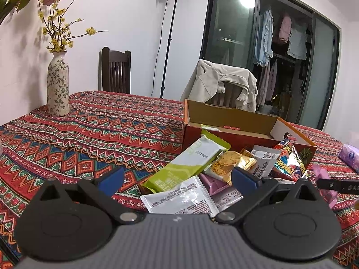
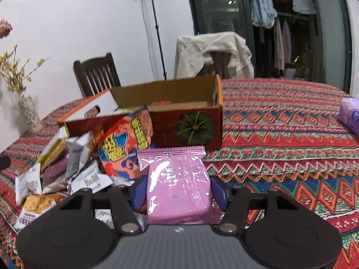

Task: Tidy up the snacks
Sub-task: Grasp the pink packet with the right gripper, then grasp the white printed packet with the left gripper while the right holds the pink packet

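Right tool (image 2: 178,192): clamped on a pink snack packet (image 2: 179,186), just before the open cardboard box (image 2: 166,103).
Left tool (image 1: 177,178): spread wide, empty, over the snack pile (image 1: 202,174) on the bench (image 1: 89,134).

Floral vase (image 1: 58,85) on patterned tablecloth (image 1: 101,130), jacket-draped chair (image 1: 222,85), light stand (image 1: 169,40)

Tissue pack (image 2: 351,117) cut by right edge.

The right claw (image 2: 177,194) has its pads pressed against a packet, while the left claw (image 1: 177,180) stands wide apart.
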`<state>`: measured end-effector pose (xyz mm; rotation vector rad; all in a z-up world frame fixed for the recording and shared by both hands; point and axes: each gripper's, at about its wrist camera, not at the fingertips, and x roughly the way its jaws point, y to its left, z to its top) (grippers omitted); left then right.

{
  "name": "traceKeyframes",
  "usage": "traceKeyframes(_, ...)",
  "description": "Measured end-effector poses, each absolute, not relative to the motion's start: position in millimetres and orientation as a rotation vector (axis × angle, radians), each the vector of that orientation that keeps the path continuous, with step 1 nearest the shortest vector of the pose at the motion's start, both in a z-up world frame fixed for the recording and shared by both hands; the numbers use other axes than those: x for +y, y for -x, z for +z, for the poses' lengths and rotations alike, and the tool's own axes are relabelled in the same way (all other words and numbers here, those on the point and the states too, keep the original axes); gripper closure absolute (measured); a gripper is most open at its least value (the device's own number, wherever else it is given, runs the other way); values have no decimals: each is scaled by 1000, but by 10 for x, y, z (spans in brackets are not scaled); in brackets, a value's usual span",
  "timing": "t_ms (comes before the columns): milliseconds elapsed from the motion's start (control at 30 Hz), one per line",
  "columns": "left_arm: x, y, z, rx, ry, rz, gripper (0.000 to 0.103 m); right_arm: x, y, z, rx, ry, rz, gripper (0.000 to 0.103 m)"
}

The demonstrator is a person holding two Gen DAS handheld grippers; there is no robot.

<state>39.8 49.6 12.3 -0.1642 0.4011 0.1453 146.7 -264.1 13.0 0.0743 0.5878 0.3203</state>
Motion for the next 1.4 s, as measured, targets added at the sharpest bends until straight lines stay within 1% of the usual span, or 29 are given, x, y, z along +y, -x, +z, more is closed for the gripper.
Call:
traceKeyframes(400, 621, -584, 39, 475, 154, 149, 0, -2451, -1177, 337, 420, -73, 281, 43)
traceKeyframes(700, 527, -780, -82, 557, 161, 154, 0, -2397, -1140, 245, 415, -62, 281, 43)
traceKeyframes(1000, 408, -975, -233, 651, 103, 255, 0, -2358, -1137, 140, 439, -46, 290, 43)
traceKeyframes(1033, 426, -976, -236, 655, 112, 259, 1, -2360, -1142, 140, 440, -50, 290, 43)
traceKeyframes(1067, 434, -977, -240, 660, 116, 262, 6, -2366, -1146, 139, 442, -55, 290, 43)
traceKeyframes(1100, 430, -977, -251, 672, 114, 259, 15, -2371, -1149, 137, 444, -59, 291, 43)
traceKeyframes(1200, 412, -947, -251, 677, 100, 265, 24, -2384, -1155, 130, 445, -69, 289, 43)
traceKeyframes(1267, 396, -908, -251, 678, 97, 256, 25, -2385, -1154, 128, 445, -72, 288, 43)
traceKeyframes(1333, 383, -848, -250, 680, 99, 246, 21, -2386, -1151, 126, 444, -74, 287, 43)
traceKeyframes(1367, 384, -816, -249, 681, 105, 237, 17, -2385, -1150, 126, 443, -75, 287, 43)
traceKeyframes(1400, 386, -779, -246, 681, 109, 231, 16, -2385, -1146, 125, 441, -76, 286, 43)
